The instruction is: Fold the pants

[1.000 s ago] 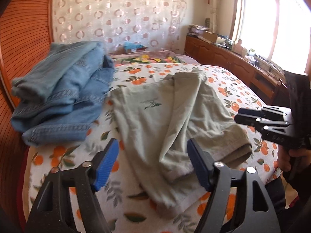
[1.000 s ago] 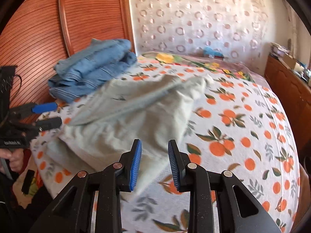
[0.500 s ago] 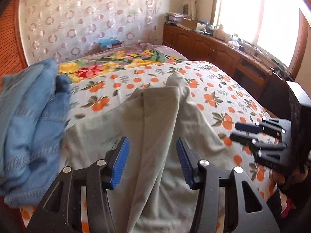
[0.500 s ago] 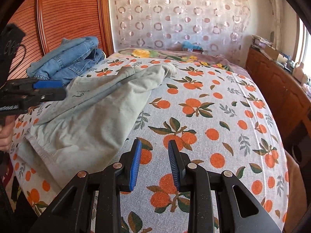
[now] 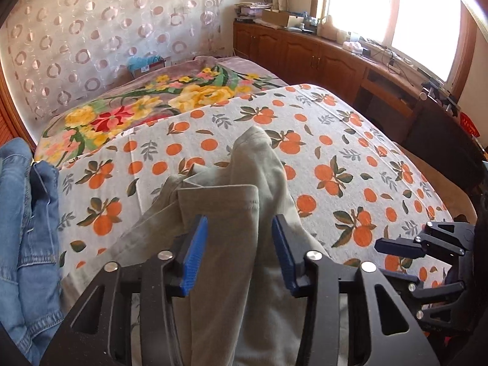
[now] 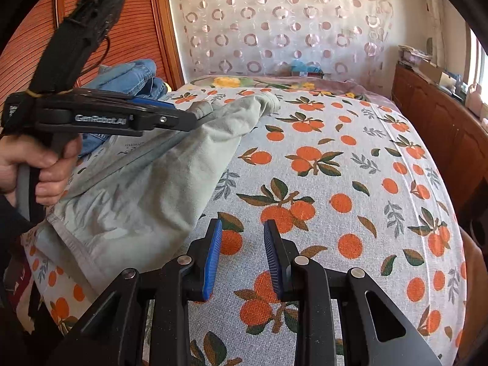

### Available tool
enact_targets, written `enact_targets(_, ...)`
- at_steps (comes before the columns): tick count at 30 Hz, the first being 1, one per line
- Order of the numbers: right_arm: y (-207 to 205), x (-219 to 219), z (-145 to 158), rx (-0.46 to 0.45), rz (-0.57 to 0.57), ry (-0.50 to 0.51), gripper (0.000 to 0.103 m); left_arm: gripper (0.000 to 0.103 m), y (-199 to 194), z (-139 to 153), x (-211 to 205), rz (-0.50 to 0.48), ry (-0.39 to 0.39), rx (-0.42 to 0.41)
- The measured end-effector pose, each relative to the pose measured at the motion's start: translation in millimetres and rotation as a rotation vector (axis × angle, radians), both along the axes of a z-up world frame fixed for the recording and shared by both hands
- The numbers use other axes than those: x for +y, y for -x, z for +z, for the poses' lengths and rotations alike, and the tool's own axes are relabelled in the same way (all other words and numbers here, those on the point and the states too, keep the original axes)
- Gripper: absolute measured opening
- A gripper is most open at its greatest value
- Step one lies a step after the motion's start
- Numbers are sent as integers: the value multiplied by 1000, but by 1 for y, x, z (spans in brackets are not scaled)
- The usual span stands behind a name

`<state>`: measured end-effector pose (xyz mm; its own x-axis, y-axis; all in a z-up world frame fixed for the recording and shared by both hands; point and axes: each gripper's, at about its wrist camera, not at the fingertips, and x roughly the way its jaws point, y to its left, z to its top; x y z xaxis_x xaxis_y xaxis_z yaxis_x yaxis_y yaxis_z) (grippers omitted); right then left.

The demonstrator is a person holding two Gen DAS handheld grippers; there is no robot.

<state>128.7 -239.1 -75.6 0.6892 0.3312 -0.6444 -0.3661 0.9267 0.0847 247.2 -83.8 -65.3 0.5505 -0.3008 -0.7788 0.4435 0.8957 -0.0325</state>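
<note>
Pants [image 5: 238,244], pale grey-green, lie lengthwise on the bed and fill the lower centre of the left wrist view. Left gripper [image 5: 239,254] hangs over them at bottom centre, blue pads on either side of a raised fold of a leg; jaws have just been closing, a gap shows between each pad and the cloth, no grip yet. Hemmed leg end sits just above the pads, the second leg bunched beyond it toward frame centre.

Right gripper [image 6: 242,257], bottom centre of the right wrist view, stands partly open with nothing between its pads, only the orange-print sheet [image 6: 350,183] under it. Pants lie to its left in that view, apart from it, waistband edge at lower left near the bed edge.

Hand [image 6: 36,164] at the left edge of the right wrist view grips the left tool's handle; that tool's fingers reach over the pants toward upper centre.

Blue jeans [image 5: 27,244], piled, along the left edge of the left wrist view. Flowered blanket [image 5: 146,109] farther up the bed. Circle-patterned curtain [image 5: 106,30] at the top. Wooden cabinets [image 5: 305,55] under the window, upper right.
</note>
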Motion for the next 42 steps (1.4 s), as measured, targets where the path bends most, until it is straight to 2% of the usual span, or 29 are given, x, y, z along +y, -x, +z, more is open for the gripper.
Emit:
enact_targets(1,0,0,0,-2,-1,-4,29,39,-3,-3,-1,-1,-5,8)
enact_targets(3,0,-2,1,-9,-8,-7,29,22,-8,-6,3,16,-21,3)
enact_targets(6,2,-1,0,-15,-12,-8,29,8,-8,-4,16,43,-1,-12)
enact_targets(14,0,1,-1,-6,-19,7,29,4,13,32,88,170,55,-109)
enact_targets(18,-3,2,-2,2,-24,16,29,4,13,47,125,247,50,-148)
enact_targets(23,-6,3,-3,8,-24,32,29,4,8,40,149,305,34,-145)
enact_targets(28,-7,2,-3,10,-34,37,29,4,24,28,143,262,50,-127)
enact_targets(29,-7,2,-3,9,-36,38,29,5,29,25,140,244,56,-119)
enact_targets(35,-6,-1,-3,9,-37,40,29,29,31,7,117,190,37,-76)
enact_targets(37,-6,-1,-4,10,-33,42,29,31,21,3,112,187,35,-65)
enact_targets(39,-5,-2,-3,9,-31,37,29,44,11,-1,109,191,25,-60)
enact_targets(42,-6,-5,-3,11,-29,29,29,46,-10,-10,109,211,20,-30)
